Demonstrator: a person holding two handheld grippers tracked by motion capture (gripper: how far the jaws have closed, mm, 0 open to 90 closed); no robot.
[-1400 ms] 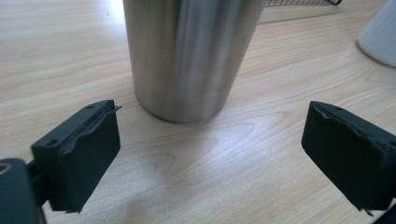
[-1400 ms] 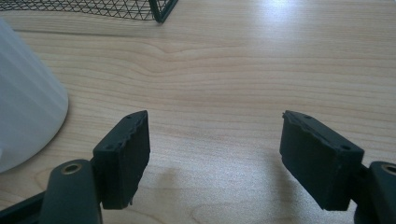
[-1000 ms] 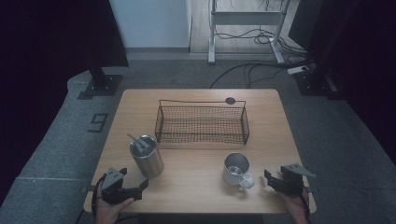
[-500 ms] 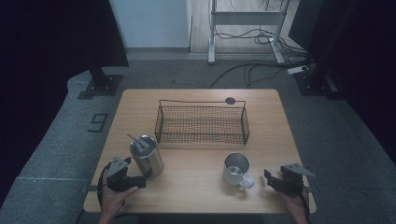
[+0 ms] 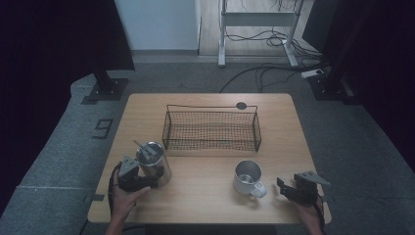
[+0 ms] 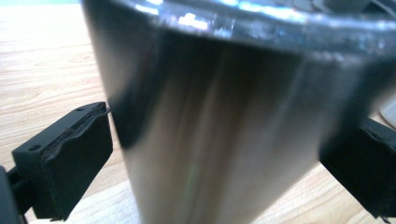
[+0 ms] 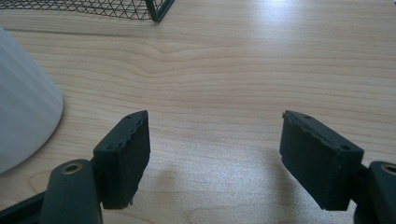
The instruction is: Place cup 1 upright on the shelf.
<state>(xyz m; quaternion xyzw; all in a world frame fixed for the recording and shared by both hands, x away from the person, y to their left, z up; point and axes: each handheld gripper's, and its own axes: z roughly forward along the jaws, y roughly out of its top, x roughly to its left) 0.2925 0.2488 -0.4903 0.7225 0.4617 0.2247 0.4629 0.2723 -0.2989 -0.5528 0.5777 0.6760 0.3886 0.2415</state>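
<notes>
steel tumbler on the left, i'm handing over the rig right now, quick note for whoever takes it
Left tool: open, jaws either side of the steel tumbler, no firm grip visible yet.
Right tool: open, holding nothing, near the table's right front corner, beside the mug.
The tumbler stands upright in front of the wire basket, which looks empty.
Done: the approach.
Left, probably: close on the tumbler and lift it.

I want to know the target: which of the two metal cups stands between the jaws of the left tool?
The tall steel tumbler with the straw, left of the basket's front; the short handled mug stands apart, nearer the right tool.
</notes>
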